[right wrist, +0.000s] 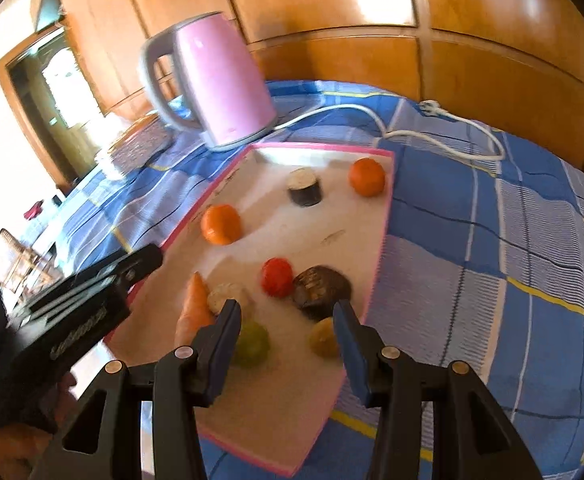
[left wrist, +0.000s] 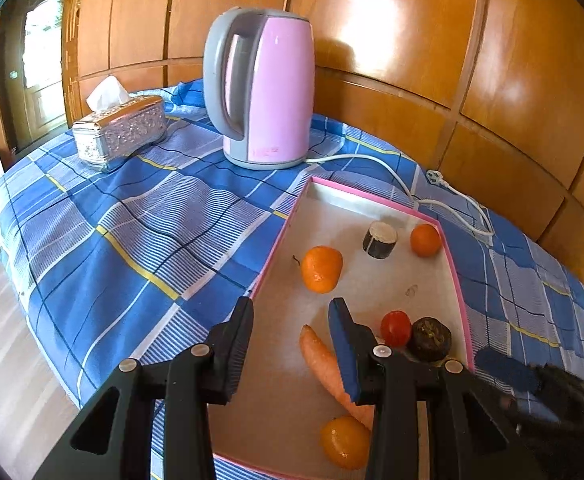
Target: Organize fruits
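Note:
A pink-rimmed white tray (left wrist: 372,280) (right wrist: 275,400) lies on the blue checked cloth. In it are two oranges (left wrist: 322,268) (left wrist: 425,240), a tomato (left wrist: 395,328), a carrot (left wrist: 324,364), a dark round fruit (left wrist: 430,338), a dark cylinder (left wrist: 380,240) and a yellow-orange fruit (left wrist: 346,442). My left gripper (left wrist: 292,320) hangs open above the tray's near left part, over the carrot, holding nothing. My right gripper (right wrist: 287,312) is open and empty over the tray's near end, with a green fruit (right wrist: 251,342) and a yellow fruit (right wrist: 324,338) beneath it.
A pink kettle (left wrist: 267,88) stands beyond the tray; its white cord (left wrist: 444,200) runs along the tray's far side to the right. A silver tissue box (left wrist: 119,128) sits at the far left. Wooden panelling backs the table. The cloth's edge drops to the floor on the left.

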Demonstrator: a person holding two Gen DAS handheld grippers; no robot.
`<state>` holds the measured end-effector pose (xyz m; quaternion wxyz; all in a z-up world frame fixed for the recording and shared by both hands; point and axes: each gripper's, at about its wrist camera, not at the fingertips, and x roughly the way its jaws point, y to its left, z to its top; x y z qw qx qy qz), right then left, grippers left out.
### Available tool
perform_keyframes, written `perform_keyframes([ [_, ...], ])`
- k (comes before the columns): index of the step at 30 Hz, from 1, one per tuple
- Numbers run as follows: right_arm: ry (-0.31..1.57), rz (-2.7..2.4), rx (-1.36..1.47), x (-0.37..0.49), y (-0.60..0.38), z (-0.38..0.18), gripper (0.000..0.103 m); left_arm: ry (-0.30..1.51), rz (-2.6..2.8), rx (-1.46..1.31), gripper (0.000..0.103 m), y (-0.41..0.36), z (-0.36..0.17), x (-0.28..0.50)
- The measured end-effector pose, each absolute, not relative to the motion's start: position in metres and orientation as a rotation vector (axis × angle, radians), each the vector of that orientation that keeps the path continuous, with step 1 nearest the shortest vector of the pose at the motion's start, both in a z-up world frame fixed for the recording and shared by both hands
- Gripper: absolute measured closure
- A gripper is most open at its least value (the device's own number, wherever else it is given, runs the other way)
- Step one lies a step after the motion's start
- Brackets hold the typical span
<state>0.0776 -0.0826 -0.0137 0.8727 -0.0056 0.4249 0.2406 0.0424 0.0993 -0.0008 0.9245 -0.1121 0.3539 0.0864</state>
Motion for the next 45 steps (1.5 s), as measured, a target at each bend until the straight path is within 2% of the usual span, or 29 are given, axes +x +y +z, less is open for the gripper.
perform_keyframes([
  [15, 0.873, 0.581, -0.182, 0.073, -0.043, -0.025, 0.054, 0.708, 0.246, -0.248, 0.063, 0.124, 0.002, 0.031],
  [24, 0.856, 0.467, -0.081, 0.088, -0.066, -0.015, 0.054, 0.701, 0.24, -0.215, 0.062, 0.118, 0.001, 0.025],
  [25, 0.855, 0.462, -0.074, 0.085, -0.068, -0.014, 0.054, 0.697, 0.236, -0.211, 0.061, 0.116, 0.002, 0.024],
  [27, 0.857, 0.457, -0.061, 0.082, -0.072, -0.013, 0.054, 0.688, 0.227, -0.201, 0.051, 0.112, 0.004, 0.022],
  [32, 0.835, 0.427, -0.041, 0.071, -0.077, -0.009, 0.054, 0.656, 0.215, -0.182, 0.048, 0.103, 0.011, 0.013],
  [45, 0.808, 0.327, 0.012, 0.044, -0.106, -0.007, 0.054, 0.632, 0.153, -0.129, 0.029, 0.07, 0.013, -0.013],
])
